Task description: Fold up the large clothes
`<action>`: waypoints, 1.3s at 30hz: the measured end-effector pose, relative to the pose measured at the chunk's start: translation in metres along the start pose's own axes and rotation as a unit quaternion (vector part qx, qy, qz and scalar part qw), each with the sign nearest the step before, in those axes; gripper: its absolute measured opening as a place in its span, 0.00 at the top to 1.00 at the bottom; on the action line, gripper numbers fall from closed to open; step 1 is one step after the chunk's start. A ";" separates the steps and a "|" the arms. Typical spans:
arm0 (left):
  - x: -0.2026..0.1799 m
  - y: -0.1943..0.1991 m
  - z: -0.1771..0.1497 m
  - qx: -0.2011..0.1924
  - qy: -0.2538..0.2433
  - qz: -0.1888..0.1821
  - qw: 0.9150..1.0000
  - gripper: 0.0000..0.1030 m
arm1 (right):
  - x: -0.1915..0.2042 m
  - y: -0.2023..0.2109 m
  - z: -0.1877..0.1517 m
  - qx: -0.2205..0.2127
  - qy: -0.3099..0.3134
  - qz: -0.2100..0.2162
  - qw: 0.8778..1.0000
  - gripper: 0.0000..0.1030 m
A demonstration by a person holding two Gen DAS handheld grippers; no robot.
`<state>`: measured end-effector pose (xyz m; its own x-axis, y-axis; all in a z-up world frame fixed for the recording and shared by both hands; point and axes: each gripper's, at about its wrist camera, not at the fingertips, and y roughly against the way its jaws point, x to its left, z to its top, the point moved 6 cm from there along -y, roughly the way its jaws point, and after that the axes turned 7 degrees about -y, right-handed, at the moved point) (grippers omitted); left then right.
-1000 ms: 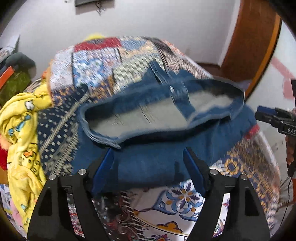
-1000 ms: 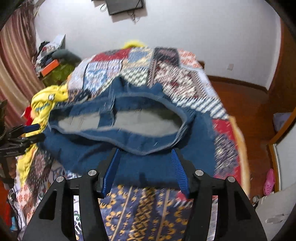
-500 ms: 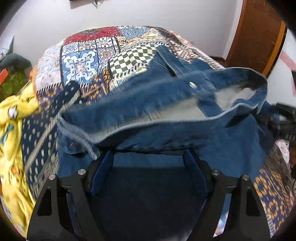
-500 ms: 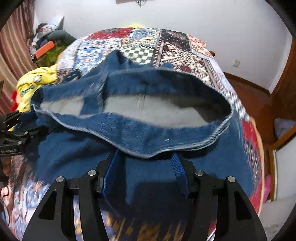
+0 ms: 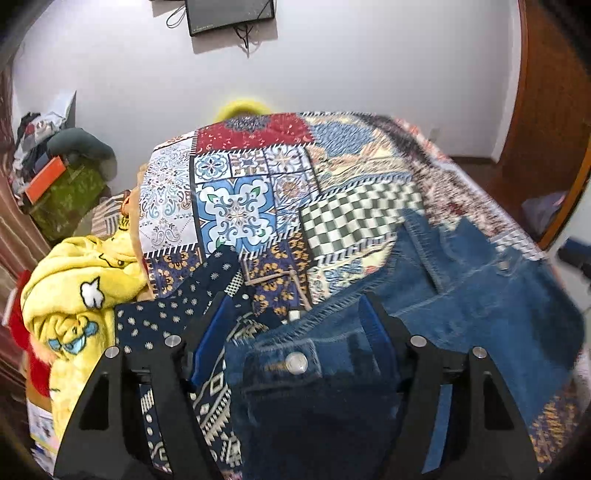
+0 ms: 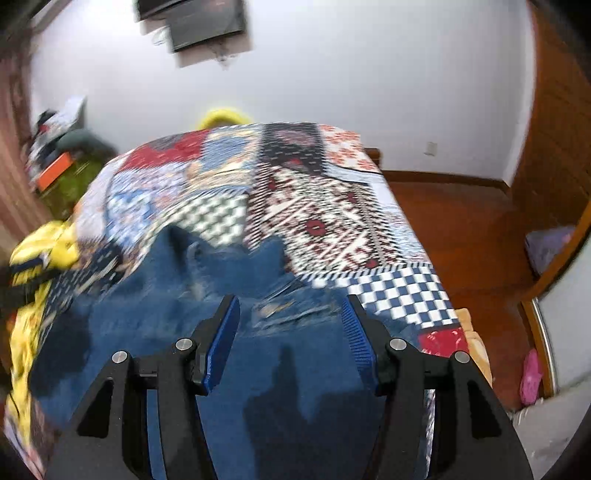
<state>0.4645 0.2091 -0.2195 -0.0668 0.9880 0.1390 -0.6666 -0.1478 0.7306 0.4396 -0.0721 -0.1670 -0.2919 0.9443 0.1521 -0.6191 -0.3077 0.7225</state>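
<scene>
A blue denim jacket [image 5: 461, 295] lies on the patchwork bedspread [image 5: 243, 206], spread toward the near edge; a metal button [image 5: 296, 362] shows on its near corner. My left gripper [image 5: 295, 314] is open, its blue pads either side of that denim corner, just above it. In the right wrist view the same jacket [image 6: 192, 317] lies flat under my right gripper [image 6: 291, 310], which is open and hovers low over the cloth. The right view is motion-blurred.
A yellow cartoon blanket [image 5: 77, 288] is heaped at the bed's left edge. Cluttered boxes and bags [image 5: 55, 184] stand by the left wall. A wood floor [image 6: 461, 229] and wooden door [image 6: 554, 129] lie right of the bed. A screen [image 5: 229, 14] hangs on the far wall.
The jacket's open hem, held up and billowing before, has come down flat on the bed. Both grippers have moved forward and down over the denim.
</scene>
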 end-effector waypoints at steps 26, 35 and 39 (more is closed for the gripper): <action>-0.038 0.020 -0.147 0.065 0.020 -0.036 0.997 0.09 | -0.032 0.012 -0.111 0.074 0.058 -0.074 0.993 0.12; 0.013 0.047 -0.180 0.076 0.123 -0.032 0.989 0.03 | -0.078 0.039 -0.125 0.082 -0.020 -0.088 0.993 0.11; 0.038 0.060 -0.197 0.090 0.129 0.032 0.987 0.03 | -0.088 0.054 -0.127 0.072 -0.018 -0.139 0.987 0.11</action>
<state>0.2755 0.2465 -0.3020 -0.3074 0.9511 0.0301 -0.5146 -0.1927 0.8355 0.3395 -0.1868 -0.2275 -0.0970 0.9943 -0.0438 -0.5601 -0.0182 0.8282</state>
